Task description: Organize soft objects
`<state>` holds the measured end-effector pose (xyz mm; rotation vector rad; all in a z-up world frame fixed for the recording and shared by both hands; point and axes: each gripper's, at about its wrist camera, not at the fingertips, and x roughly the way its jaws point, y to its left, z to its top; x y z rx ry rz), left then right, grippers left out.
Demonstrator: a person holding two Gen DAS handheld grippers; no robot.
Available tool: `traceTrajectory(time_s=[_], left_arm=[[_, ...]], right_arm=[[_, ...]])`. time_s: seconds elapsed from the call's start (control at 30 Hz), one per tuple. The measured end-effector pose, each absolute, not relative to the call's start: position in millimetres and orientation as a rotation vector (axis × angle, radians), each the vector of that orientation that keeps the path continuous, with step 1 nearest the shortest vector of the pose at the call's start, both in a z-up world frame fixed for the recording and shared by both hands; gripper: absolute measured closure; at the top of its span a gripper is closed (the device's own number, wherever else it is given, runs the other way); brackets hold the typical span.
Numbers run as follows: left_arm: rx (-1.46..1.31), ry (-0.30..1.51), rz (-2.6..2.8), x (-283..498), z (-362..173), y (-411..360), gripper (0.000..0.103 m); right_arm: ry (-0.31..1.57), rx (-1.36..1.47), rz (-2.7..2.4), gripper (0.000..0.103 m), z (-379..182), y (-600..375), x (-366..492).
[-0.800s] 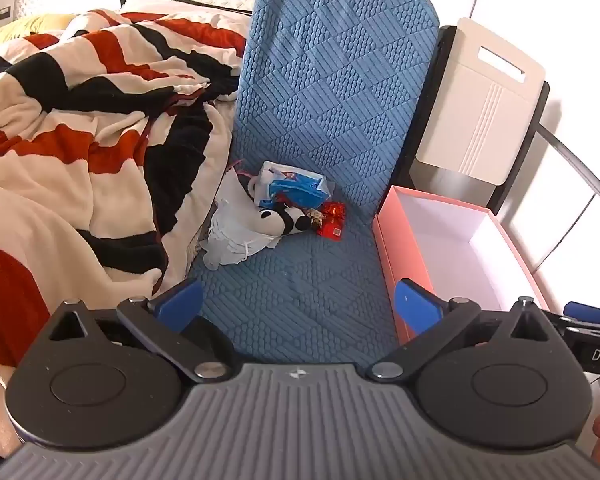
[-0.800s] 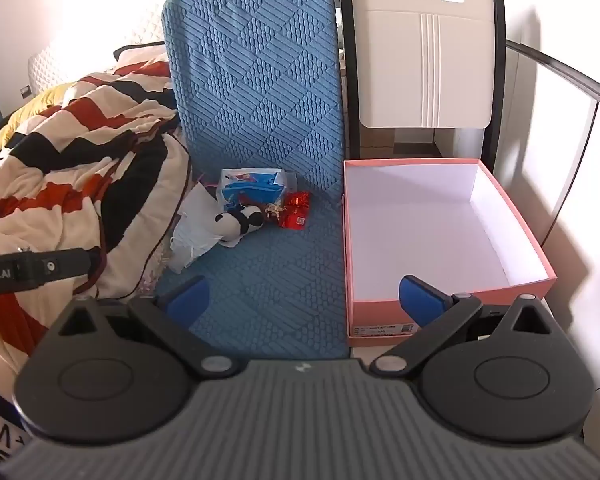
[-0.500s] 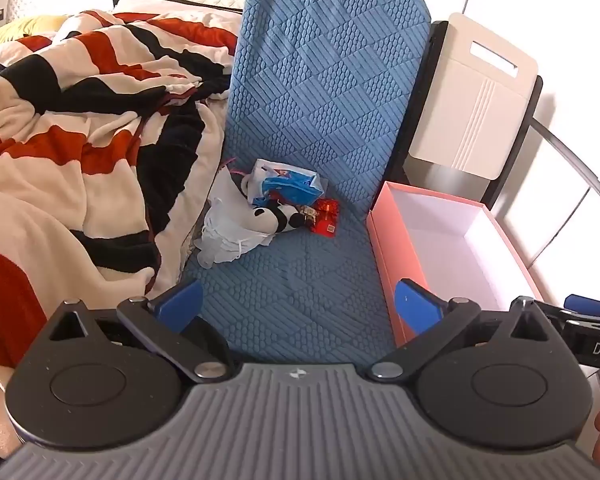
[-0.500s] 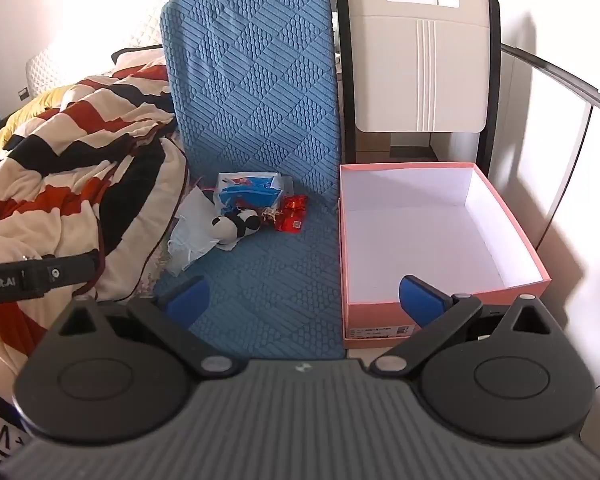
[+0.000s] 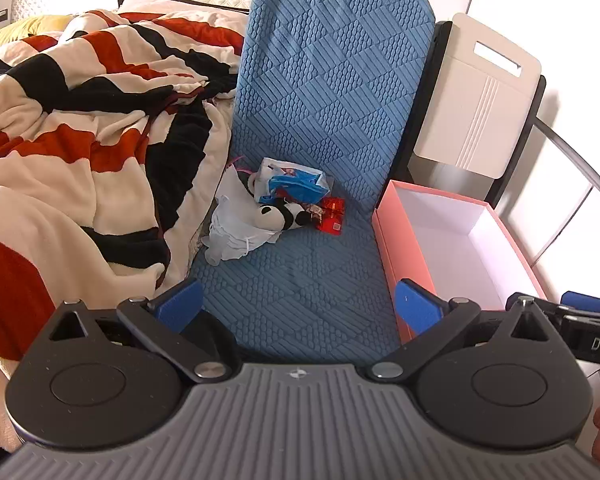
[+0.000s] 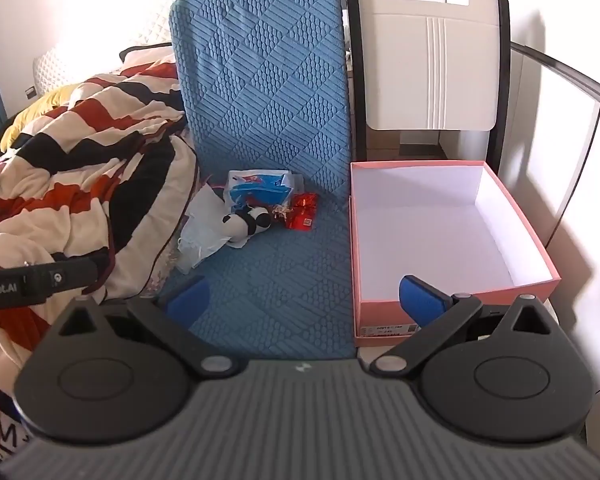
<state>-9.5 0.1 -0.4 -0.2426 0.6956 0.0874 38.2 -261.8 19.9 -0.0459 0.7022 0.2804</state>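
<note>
A small pile lies at the back of the blue mat (image 5: 300,280): a black-and-white plush toy (image 5: 279,214), a white cloth (image 5: 235,224), a blue-and-white packet (image 5: 293,182) and a red packet (image 5: 332,220). The pile also shows in the right wrist view, with the plush toy (image 6: 247,220) in front. An empty pink box with a white inside (image 6: 440,232) stands right of the mat, also in the left wrist view (image 5: 460,248). My left gripper (image 5: 295,306) is open and empty, well short of the pile. My right gripper (image 6: 304,298) is open and empty, near the box's front left corner.
A striped red, black and cream blanket (image 5: 79,140) covers the bed on the left. The mat's upright part (image 6: 263,80) rises behind the pile. A white folding chair back (image 6: 428,60) stands behind the box. A curved rail (image 6: 560,72) runs at the right.
Both grippers have shifted slightly, so the pile and box sit a little lower and nearer the middle. Both stay open and empty. Nothing on the mat has moved.
</note>
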Motion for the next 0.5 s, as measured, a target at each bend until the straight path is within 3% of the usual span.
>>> traceTrajectory(time_s=[0.5], left_arm=[[-0.241, 0.685, 0.084, -18.8, 6.3, -9.9, 0.000]], right_arm=[[0.693, -0.049, 0.291, 0.000, 22.5, -265.7, 29.5]])
